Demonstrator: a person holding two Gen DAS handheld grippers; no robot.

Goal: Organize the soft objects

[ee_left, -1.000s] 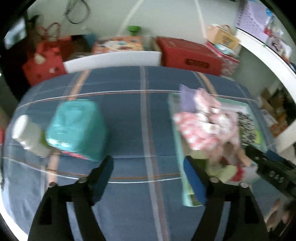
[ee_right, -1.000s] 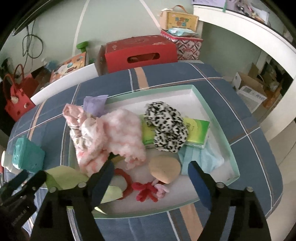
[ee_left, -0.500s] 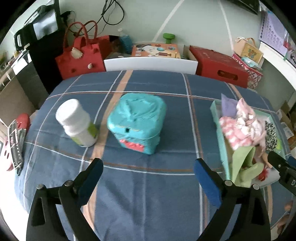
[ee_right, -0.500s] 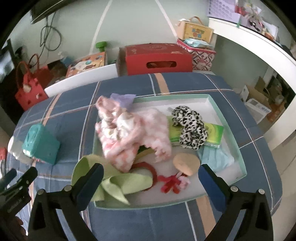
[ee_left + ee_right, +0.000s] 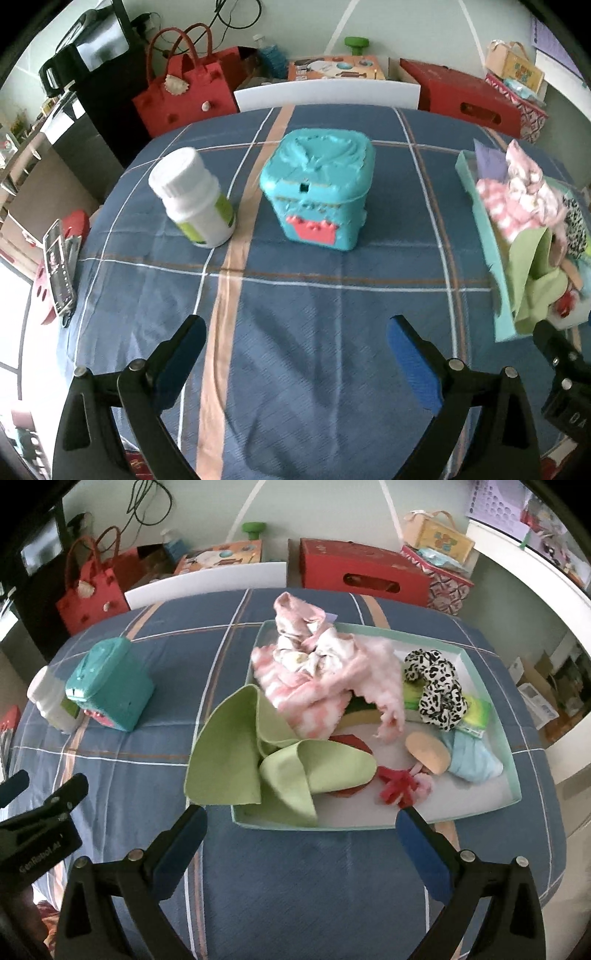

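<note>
Now we hold both tools wide, nothing between the jaws: the left gripper and the right gripper have just been opening, and they are spread further than a second ago. We have also drawn back from the shallow mint-green cardboard tray; a second ago the right fingers stood over its contents, and now they hang over bare blue plaid tablecloth in front of it. We judge that a placement is finished and the next pick is not yet begun.

Inside the tray the soft things lie in a loose heap: a fluffy pink-and-white garment on top, a folded lime-green felt cloth spilling over the near-left rim, a leopard-print scrunchie and a pale blue cloth to the right. The turquoise plastic box and the white plastic bottle stand outside, well apart from the tray.
</note>
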